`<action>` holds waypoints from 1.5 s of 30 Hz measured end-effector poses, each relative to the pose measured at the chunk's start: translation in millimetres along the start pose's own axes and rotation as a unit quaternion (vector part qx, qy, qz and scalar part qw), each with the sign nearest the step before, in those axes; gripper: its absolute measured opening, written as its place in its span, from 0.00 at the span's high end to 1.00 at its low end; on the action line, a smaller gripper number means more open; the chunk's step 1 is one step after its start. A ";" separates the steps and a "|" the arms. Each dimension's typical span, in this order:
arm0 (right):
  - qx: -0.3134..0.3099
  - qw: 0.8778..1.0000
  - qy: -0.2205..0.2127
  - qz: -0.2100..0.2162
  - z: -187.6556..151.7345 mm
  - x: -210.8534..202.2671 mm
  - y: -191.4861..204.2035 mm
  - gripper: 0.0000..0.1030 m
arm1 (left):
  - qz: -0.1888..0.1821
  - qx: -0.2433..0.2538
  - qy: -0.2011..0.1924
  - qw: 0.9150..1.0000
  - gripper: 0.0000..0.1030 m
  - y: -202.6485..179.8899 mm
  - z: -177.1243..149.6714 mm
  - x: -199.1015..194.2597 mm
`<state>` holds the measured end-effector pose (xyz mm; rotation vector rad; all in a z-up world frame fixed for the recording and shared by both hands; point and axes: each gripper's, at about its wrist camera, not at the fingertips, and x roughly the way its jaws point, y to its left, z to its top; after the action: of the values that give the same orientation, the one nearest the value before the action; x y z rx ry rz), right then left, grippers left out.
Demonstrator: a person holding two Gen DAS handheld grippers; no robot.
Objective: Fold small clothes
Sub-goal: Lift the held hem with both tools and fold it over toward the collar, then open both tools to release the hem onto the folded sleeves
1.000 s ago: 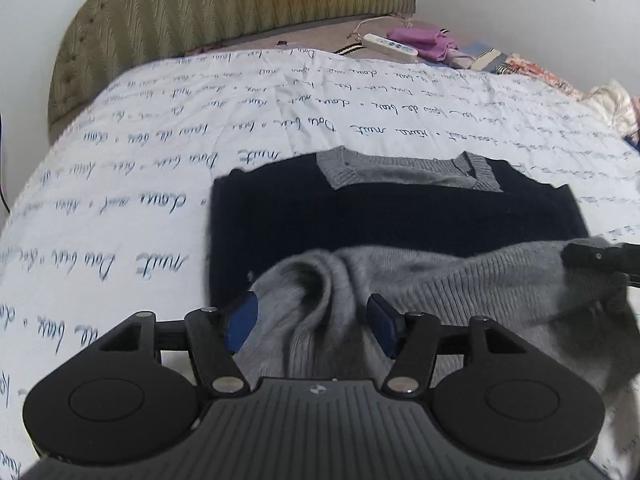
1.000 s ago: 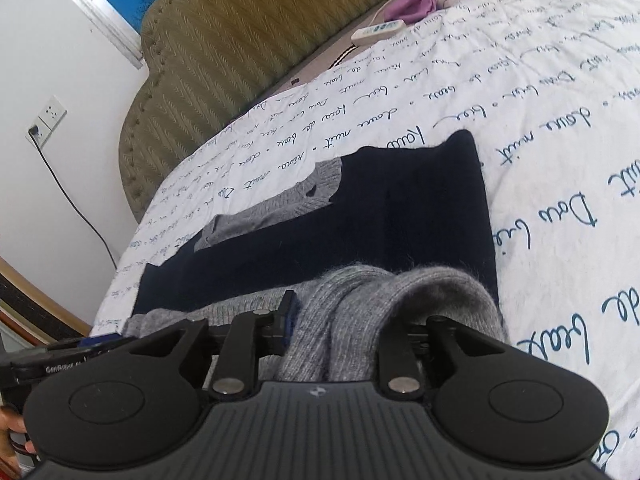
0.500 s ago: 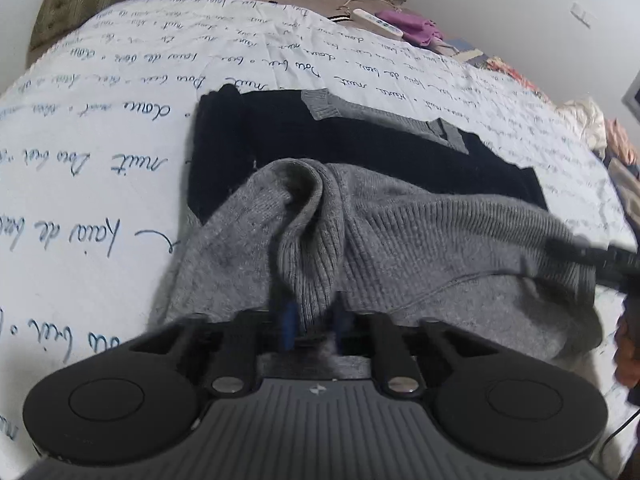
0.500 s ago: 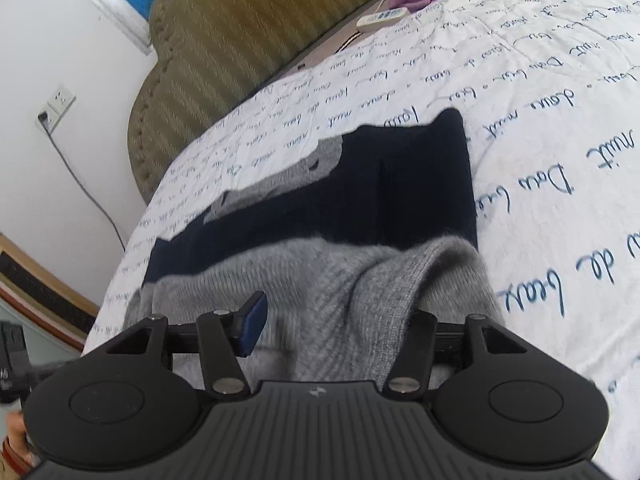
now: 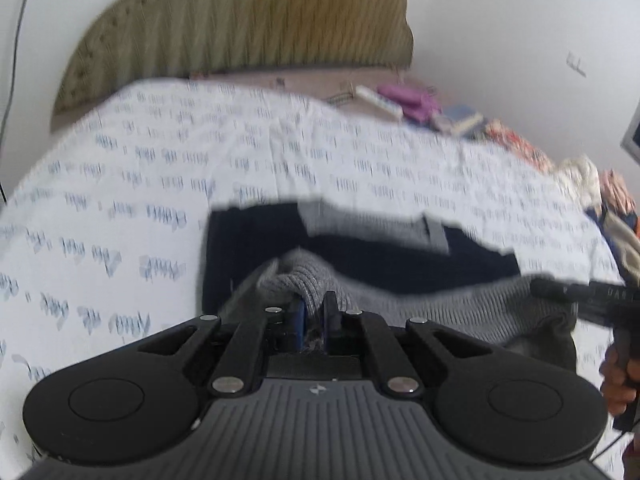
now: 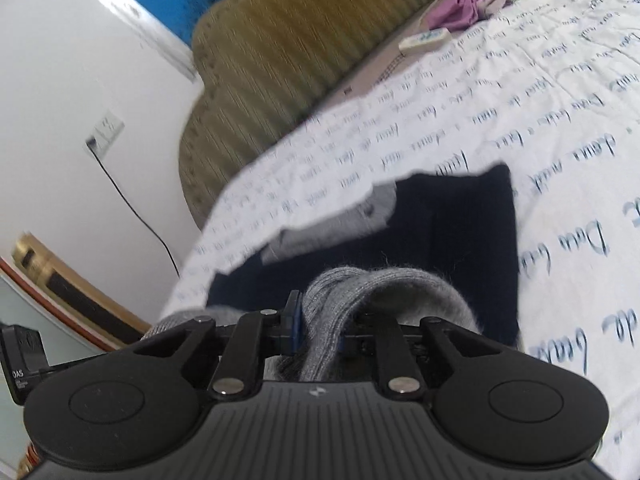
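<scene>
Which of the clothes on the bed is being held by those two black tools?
The grey ribbed knit: both the left gripper and the right gripper pinch its bunched edge. The navy garment lies flat behind it, and the purple clothes lie untouched by the headboard.

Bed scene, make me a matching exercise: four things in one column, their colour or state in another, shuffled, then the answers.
1. knitted sweater hem
2. folded sweater body
3. tufted headboard
4. crumpled cloth by the headboard

A. olive
B. purple
C. grey, pinched in both grippers
D. navy, flat on the script-printed bedspread

Pairs: 1-C, 2-D, 3-A, 4-B
</scene>
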<state>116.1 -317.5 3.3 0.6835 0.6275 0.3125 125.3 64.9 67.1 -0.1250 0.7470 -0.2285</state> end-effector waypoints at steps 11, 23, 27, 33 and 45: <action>0.098 0.994 -0.037 0.011 33.4 29.2 -38.2 0.85 | 0.073 -0.023 -0.016 0.997 0.93 8.0 57.4 66.4; 0.223 0.974 -0.027 0.024 35.7 62.1 -88.1 0.83 | 0.104 -0.032 0.008 0.994 0.93 18.6 61.6 133.8; 0.245 0.969 -0.025 0.032 38.8 62.3 -91.2 0.83 | 0.111 -0.033 0.003 0.993 0.93 19.8 63.4 137.2; 0.267 0.961 -0.064 0.014 51.6 45.2 -102.0 0.28 | 0.125 -0.026 -0.014 0.992 0.93 19.5 69.0 140.3; 0.110 0.987 -0.068 -0.091 57.3 33.2 -70.7 0.20 | 0.137 -0.018 -0.024 0.990 0.94 18.8 71.5 152.3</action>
<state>182.6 -382.4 -23.9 0.8452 0.5936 0.0258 285.5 47.3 15.4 -0.0617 0.7126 0.0495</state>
